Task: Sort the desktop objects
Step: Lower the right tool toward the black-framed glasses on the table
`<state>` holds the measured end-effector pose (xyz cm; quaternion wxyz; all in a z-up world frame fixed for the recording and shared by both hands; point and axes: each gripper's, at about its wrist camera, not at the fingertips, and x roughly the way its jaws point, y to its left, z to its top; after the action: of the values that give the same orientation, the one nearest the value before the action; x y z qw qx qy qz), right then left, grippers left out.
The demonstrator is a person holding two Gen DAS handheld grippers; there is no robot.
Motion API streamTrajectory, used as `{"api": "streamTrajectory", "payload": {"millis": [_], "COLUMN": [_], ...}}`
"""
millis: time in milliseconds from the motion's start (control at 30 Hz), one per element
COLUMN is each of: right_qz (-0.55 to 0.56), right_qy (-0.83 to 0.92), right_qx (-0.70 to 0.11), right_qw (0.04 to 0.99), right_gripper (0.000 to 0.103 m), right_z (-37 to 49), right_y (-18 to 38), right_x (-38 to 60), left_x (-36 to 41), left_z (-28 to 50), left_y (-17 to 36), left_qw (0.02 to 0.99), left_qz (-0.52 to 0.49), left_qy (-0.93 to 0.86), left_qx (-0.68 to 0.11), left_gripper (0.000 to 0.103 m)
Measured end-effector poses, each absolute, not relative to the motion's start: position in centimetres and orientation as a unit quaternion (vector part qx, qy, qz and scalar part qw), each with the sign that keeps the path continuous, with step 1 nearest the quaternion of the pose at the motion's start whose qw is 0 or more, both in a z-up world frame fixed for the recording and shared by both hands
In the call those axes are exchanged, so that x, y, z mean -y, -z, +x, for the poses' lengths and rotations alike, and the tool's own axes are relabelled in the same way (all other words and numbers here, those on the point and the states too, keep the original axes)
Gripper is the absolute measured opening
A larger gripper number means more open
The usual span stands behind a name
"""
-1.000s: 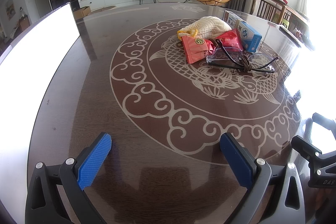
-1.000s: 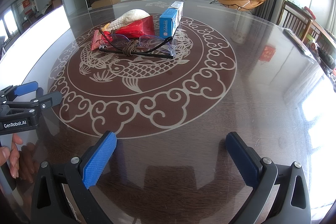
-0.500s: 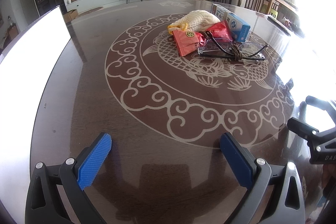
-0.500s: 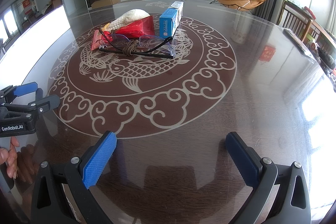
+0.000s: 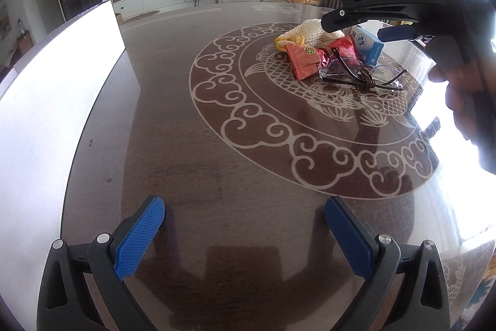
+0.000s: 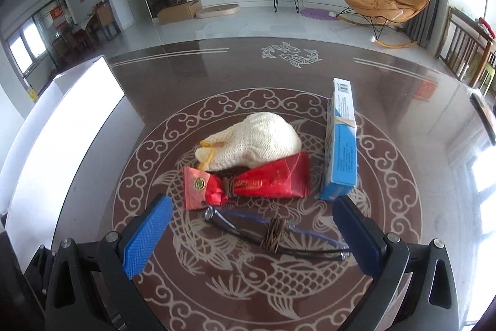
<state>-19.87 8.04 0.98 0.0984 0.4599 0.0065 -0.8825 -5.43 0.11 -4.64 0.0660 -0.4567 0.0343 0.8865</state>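
A small pile lies at the middle of the round dark table (image 6: 403, 101). It holds a cream knit glove (image 6: 257, 141), red snack packets (image 6: 248, 183), a blue and white box (image 6: 341, 151) and clear glasses (image 6: 272, 233) with a brown hair tie on them. My right gripper (image 6: 252, 230) hangs open just above the glasses, its blue pads on either side of them. In the left wrist view the same pile (image 5: 334, 58) is far off at upper right, with the right gripper (image 5: 365, 20) over it. My left gripper (image 5: 241, 234) is open and empty above bare tabletop.
A bright white panel (image 5: 46, 101) stands along the table's left edge. A hand (image 5: 458, 95) holds the right gripper's handle. Wooden chairs (image 6: 465, 51) stand at the right; a TV, plants and an orange lounge chair (image 6: 384, 2) are behind the table.
My right gripper has moved forward and up from the near edge to over the pile, now above the glasses. The left gripper's view has shifted slightly; both stay open.
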Motion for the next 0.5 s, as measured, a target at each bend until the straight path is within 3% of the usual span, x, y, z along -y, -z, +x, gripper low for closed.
{"api": "streamTrajectory", "payload": {"millis": [167, 267, 367, 500], "right_qz": [0.472, 0.520, 0.521, 0.498], "right_qy": [0.880, 0.829, 0.799, 0.825], "right_qx": [-0.029, 0.029, 0.047, 0.082], "right_qw": [0.047, 0.204, 0.298, 0.254], "right_gripper": [0.103, 0.099, 0.095, 0.095], "right_z": [-23.3, -23.7, -22.2, -22.2], "right_y": [1.0, 2.1, 1.3, 0.0], "right_x": [-6.6, -4.0, -1.8, -4.0], "left_x": [-0.1, -0.1, -0.1, -0.1], "left_z": [-5.5, -5.5, -5.5, -5.5], "left_y": [4.7, 4.7, 4.7, 4.7], "left_qw": [0.066, 0.066, 0.067, 0.066], "left_qz": [-0.456, -0.456, -0.456, -0.456], "left_qy": [-0.887, -0.887, -0.887, -0.887], "left_qx": [-0.034, -0.034, -0.034, -0.034], "left_gripper": [0.103, 0.103, 0.103, 0.103]}}
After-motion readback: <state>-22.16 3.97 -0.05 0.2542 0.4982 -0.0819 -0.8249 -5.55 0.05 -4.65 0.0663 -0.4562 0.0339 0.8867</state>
